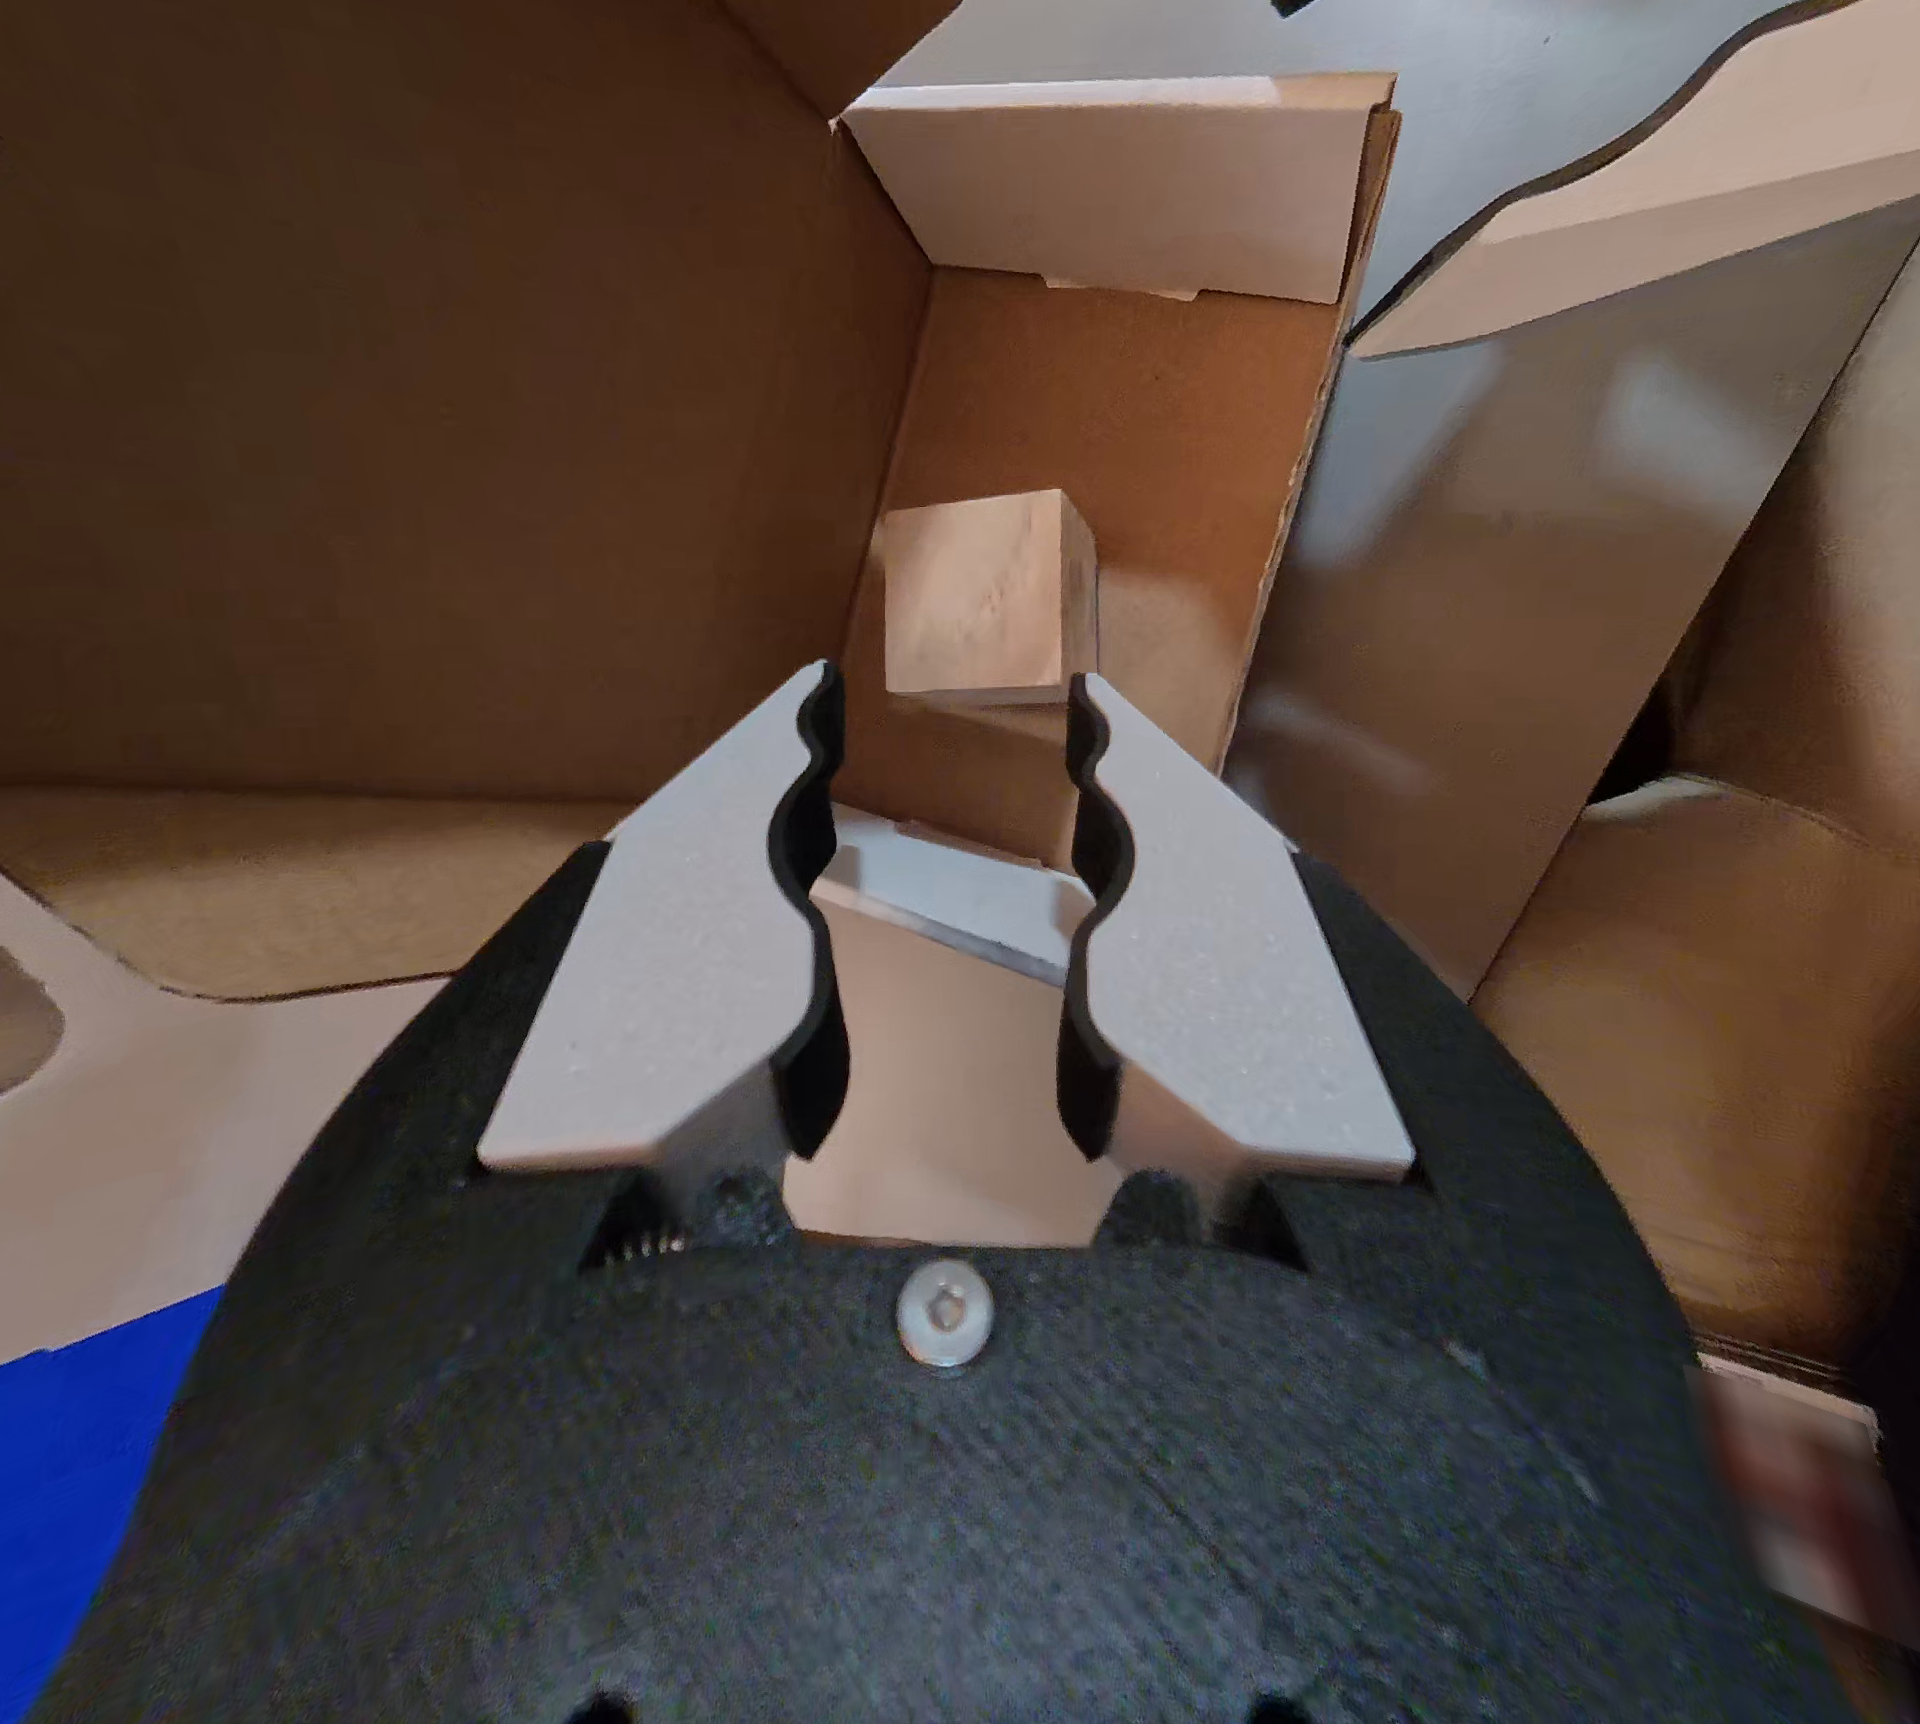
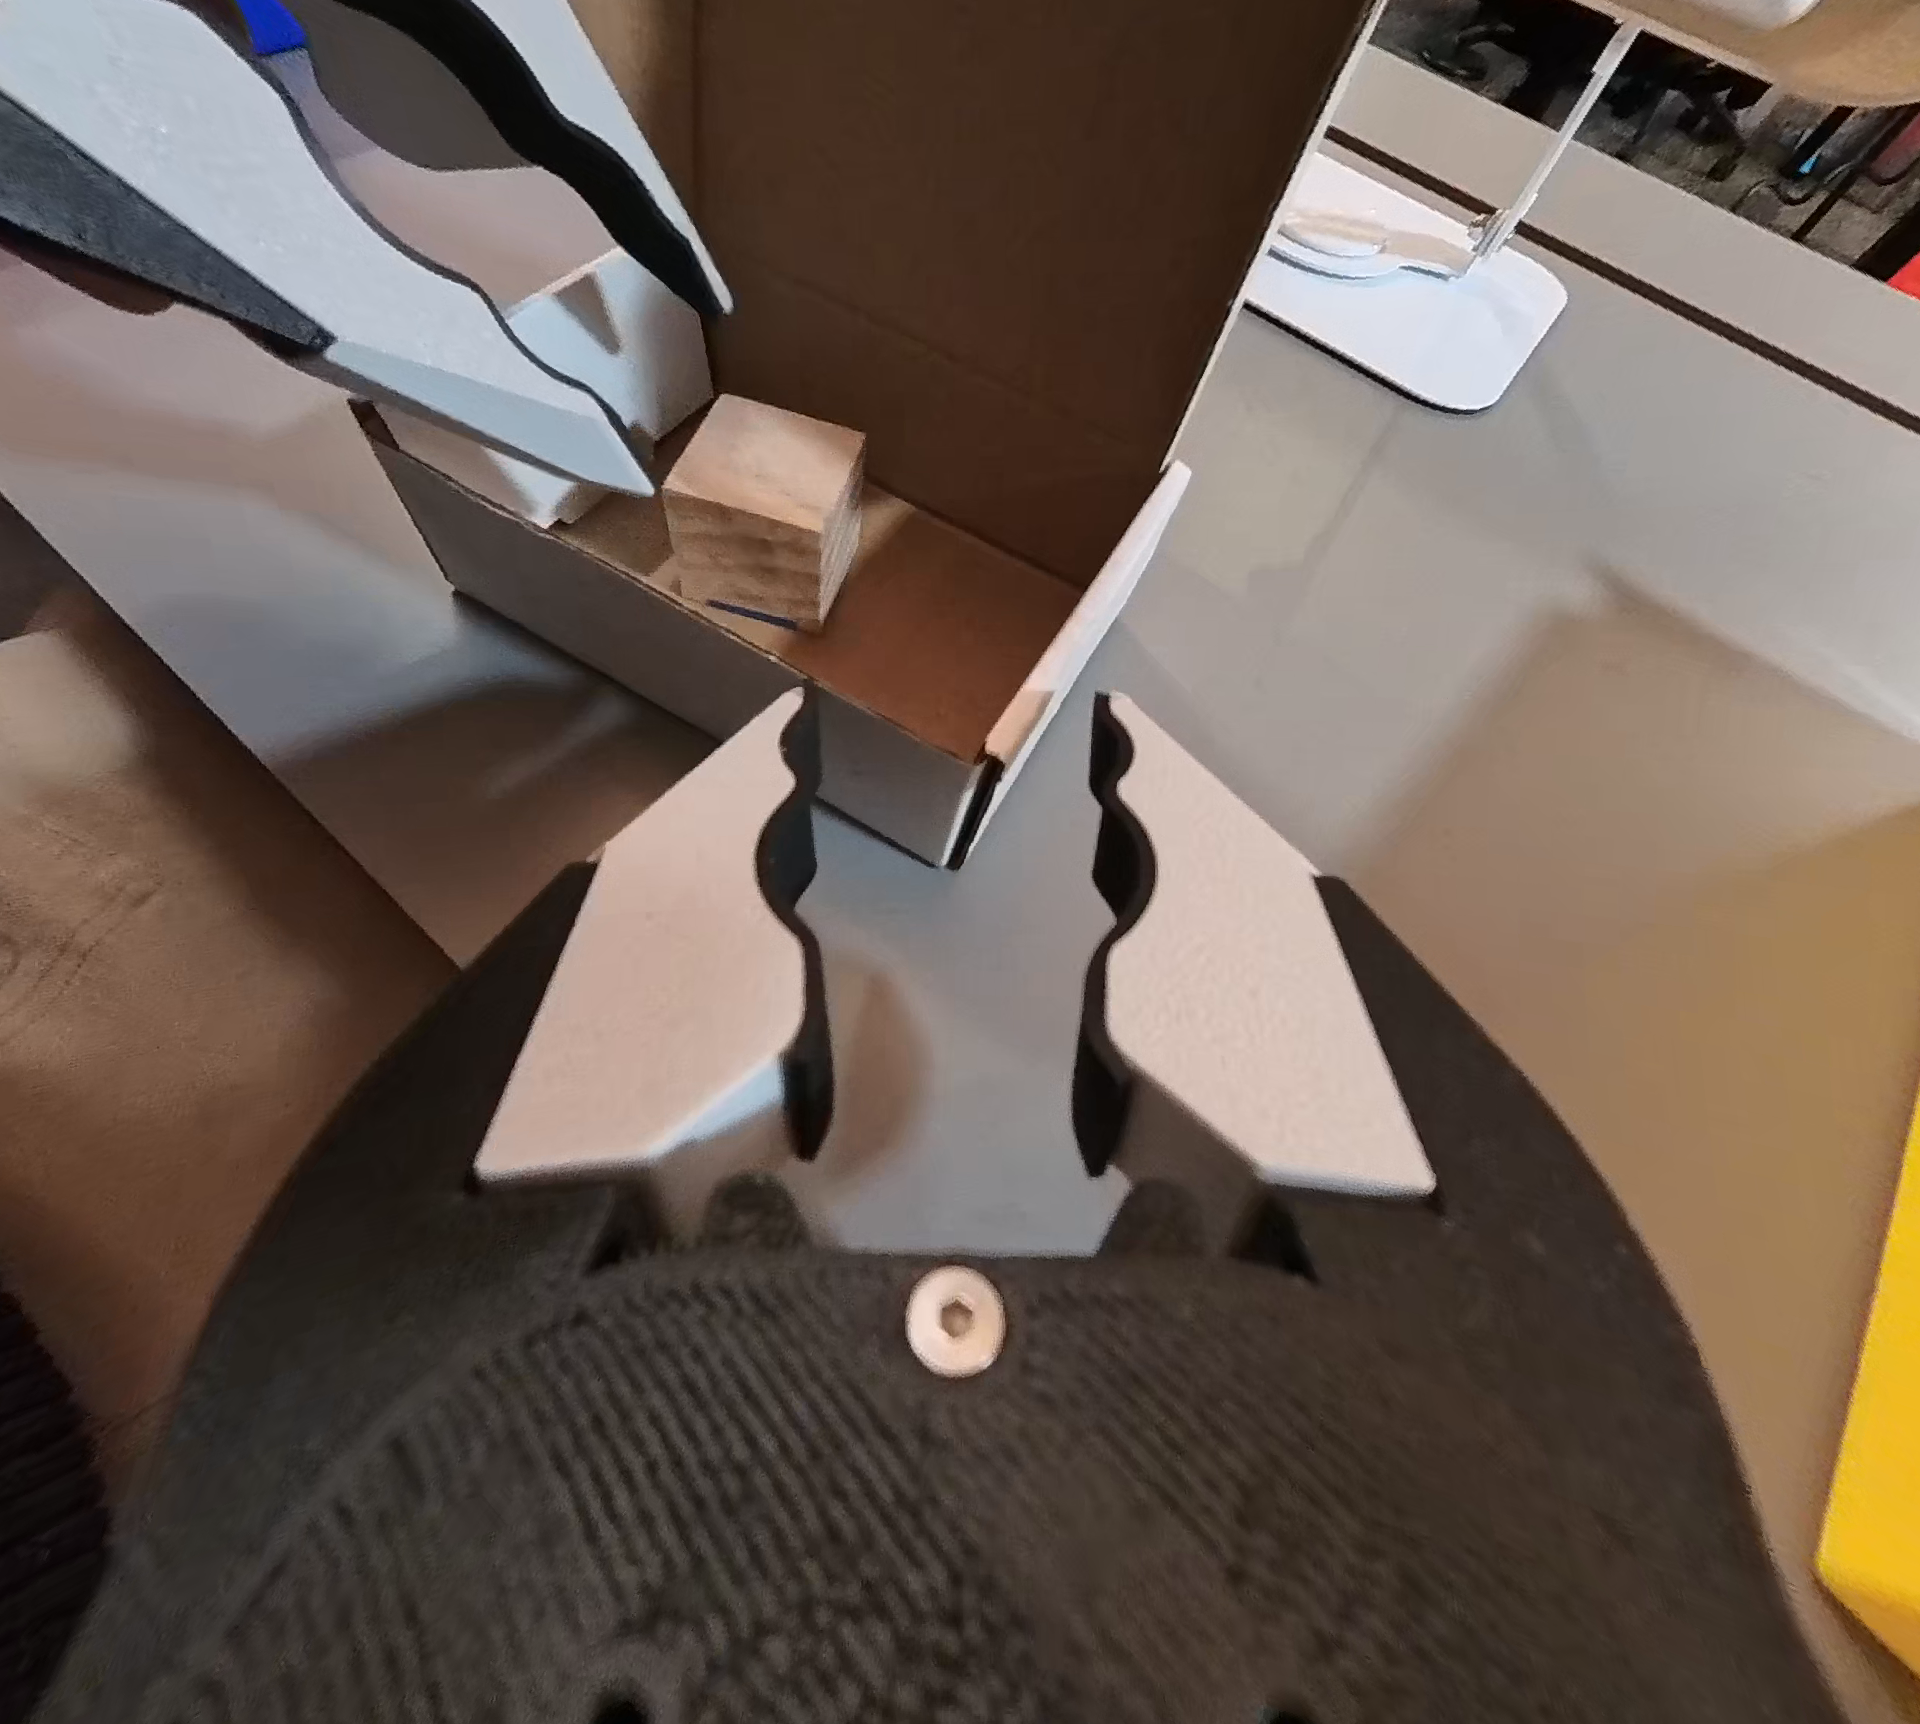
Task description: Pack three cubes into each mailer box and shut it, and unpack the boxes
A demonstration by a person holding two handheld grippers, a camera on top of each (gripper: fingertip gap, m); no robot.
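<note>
Your left gripper point(image 1: 954, 718) hangs over the open mailer box point(image 2: 644, 625), jaws apart, empty, lined on its lone cube point(image 2: 764, 521). Right gripper point(image 2: 951, 739) waits near the corner, spread, empty.

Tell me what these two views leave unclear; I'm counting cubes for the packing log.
- Box end under the left gripper, right wrist view: its fingers hide that end of the mailer box; only one wooden cube shows.
- Pale block between the left gripper's fingers, left wrist view: mostly covered, kind unclear.
- Lower right edge, left wrist view: blurred.
- Yellow object, right wrist view: cut off by the frame.
</note>
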